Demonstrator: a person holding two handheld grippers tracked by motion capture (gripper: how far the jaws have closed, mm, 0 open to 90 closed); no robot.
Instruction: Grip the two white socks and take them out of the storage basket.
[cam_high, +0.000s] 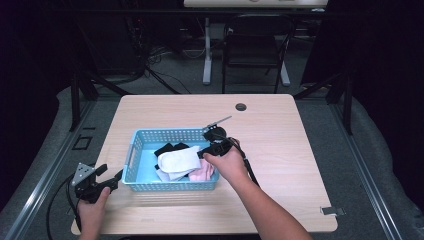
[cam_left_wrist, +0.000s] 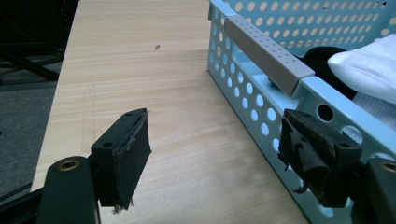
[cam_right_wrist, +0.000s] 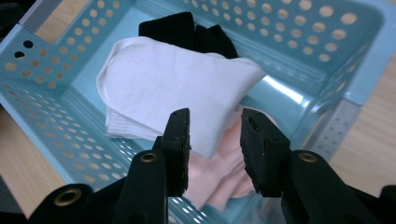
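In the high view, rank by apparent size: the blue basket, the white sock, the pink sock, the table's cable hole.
1. blue basket
2. white sock
3. pink sock, though it is partly hidden by the hand
4. cable hole

I'm seeing a light wooden table (cam_high: 280, 150) with rounded corners and a dark round cable hole (cam_high: 241, 107) near its far edge. A small metal clip (cam_high: 332, 210) sits at the right front edge. In the left gripper view there's a tiny dark speck (cam_left_wrist: 157, 46) on the wood. Grey floor (cam_high: 320, 115) all round. Behind the table is a black chair (cam_high: 255, 45), and just left of it a white desk leg (cam_high: 207, 55) under a pale desktop (cam_high: 255, 3). Loose black cables (cam_high: 160, 75) lie on the floor at the far left. A metal floor rail (cam_high: 45, 175) runs along the left side. Black frame struts (cam_high: 80, 95) stand at the far corners; the background is dark.
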